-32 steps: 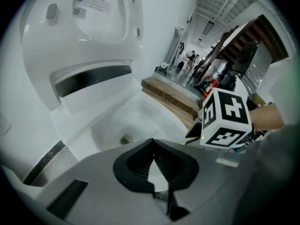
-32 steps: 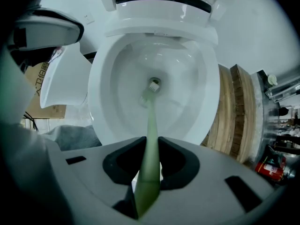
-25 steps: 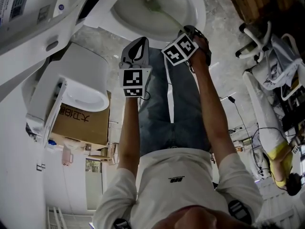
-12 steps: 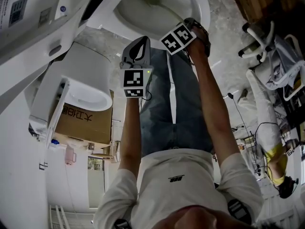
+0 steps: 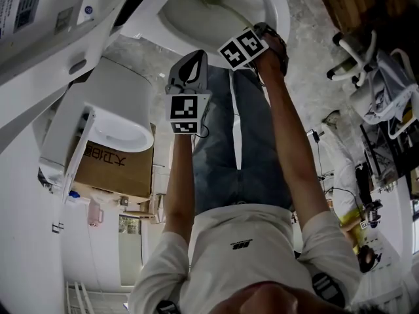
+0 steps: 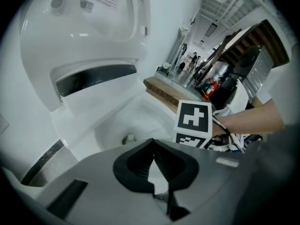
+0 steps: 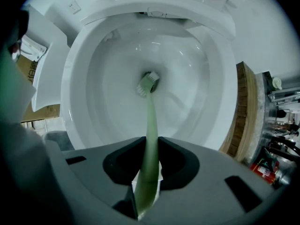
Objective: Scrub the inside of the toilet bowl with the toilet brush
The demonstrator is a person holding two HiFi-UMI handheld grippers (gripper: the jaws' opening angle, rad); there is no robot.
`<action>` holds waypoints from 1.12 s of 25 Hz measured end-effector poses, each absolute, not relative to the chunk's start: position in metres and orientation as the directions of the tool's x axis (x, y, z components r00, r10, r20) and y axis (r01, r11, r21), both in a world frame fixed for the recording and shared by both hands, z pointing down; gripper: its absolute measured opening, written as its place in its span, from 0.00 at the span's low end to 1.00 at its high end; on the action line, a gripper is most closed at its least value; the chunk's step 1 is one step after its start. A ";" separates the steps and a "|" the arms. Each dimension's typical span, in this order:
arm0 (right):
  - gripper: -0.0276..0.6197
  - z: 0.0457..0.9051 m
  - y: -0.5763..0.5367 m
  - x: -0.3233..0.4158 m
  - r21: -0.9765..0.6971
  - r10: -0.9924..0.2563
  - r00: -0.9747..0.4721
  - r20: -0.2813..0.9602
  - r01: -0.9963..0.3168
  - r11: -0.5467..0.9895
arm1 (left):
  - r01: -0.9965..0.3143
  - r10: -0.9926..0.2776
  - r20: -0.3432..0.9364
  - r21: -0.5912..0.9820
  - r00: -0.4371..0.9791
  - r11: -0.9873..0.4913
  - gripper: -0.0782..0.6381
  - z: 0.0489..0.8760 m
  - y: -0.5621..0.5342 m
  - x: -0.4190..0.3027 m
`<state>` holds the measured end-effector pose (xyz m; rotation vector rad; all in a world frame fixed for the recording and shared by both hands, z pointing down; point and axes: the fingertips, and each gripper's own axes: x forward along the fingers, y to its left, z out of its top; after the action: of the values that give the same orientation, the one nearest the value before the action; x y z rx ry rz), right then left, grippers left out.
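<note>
The white toilet bowl [image 7: 84, 97] fills the right gripper view and lies at the top of the head view [image 5: 275, 12]. A pale green toilet brush [image 7: 151, 125] runs from my right gripper [image 7: 151, 142] down to the bowl's bottom, its bristled head [image 7: 147, 83] at the drain. The right gripper [image 5: 252, 44] is shut on the brush handle. My left gripper [image 6: 153, 146] is held beside it over the bowl's near rim, jaws shut with nothing between them; in the head view it [image 5: 186, 77] is left of the right one.
The raised seat and lid [image 6: 89, 41] stand behind the bowl. A second white toilet [image 5: 111, 110] and a cardboard box [image 5: 114, 165] sit at the left. A wooden platform edge [image 7: 243, 111] lies right of the bowl. Cluttered gear [image 5: 380, 84] stands at the far right.
The right gripper has shifted slightly left and toward the bowl with the brush. The left gripper has stayed nearly still.
</note>
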<state>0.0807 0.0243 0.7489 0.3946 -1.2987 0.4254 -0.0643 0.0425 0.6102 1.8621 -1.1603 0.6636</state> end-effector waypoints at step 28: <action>0.15 0.589 0.070 0.106 0.065 -0.052 0.040 0.998 -0.668 0.741 | -0.907 -0.548 0.723 0.323 0.422 -0.272 0.12 0.511 0.060 -0.052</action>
<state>0.1059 0.0696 0.5889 0.6222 -1.4735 0.5221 -0.0517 0.0604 0.5115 1.9505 -1.2305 0.6287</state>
